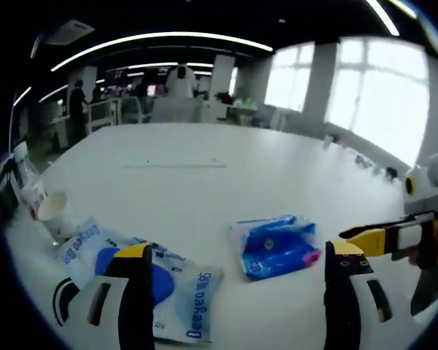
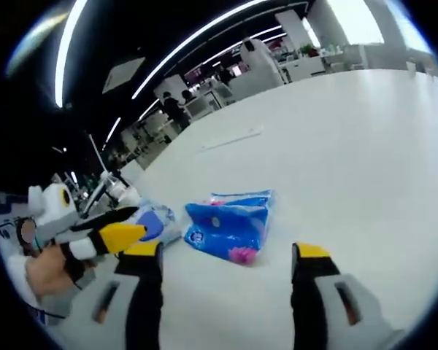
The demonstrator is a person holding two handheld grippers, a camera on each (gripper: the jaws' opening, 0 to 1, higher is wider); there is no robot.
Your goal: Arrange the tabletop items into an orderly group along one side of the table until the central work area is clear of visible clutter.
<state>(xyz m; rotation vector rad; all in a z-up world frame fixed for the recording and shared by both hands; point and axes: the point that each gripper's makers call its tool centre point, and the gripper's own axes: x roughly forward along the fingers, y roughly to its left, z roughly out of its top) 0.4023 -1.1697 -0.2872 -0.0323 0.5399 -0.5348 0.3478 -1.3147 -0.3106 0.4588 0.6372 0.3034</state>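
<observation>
A blue tissue packet [image 1: 274, 244] with a pink patch lies on the white table [image 1: 204, 168], just ahead of my left gripper [image 1: 239, 250], whose jaws stand wide apart and hold nothing. A flat white-and-blue packet [image 1: 168, 292] lies under its left jaw. Further left stands a paper cup [image 1: 53, 213]. My right gripper [image 1: 394, 237] comes in from the right, held by a hand. In the right gripper view, my right gripper [image 2: 226, 249] is open just short of the blue packet [image 2: 230, 224]. My left gripper [image 2: 106, 235] reaches in beside the white-and-blue packet [image 2: 157, 219].
The wide white table [image 2: 350, 131] stretches far ahead. Small dark items [image 1: 365, 162] sit along its far right edge under bright windows. Desks and standing people [image 1: 78, 102] fill the room behind. A bag and other things [image 1: 14, 182] crowd the table's left end.
</observation>
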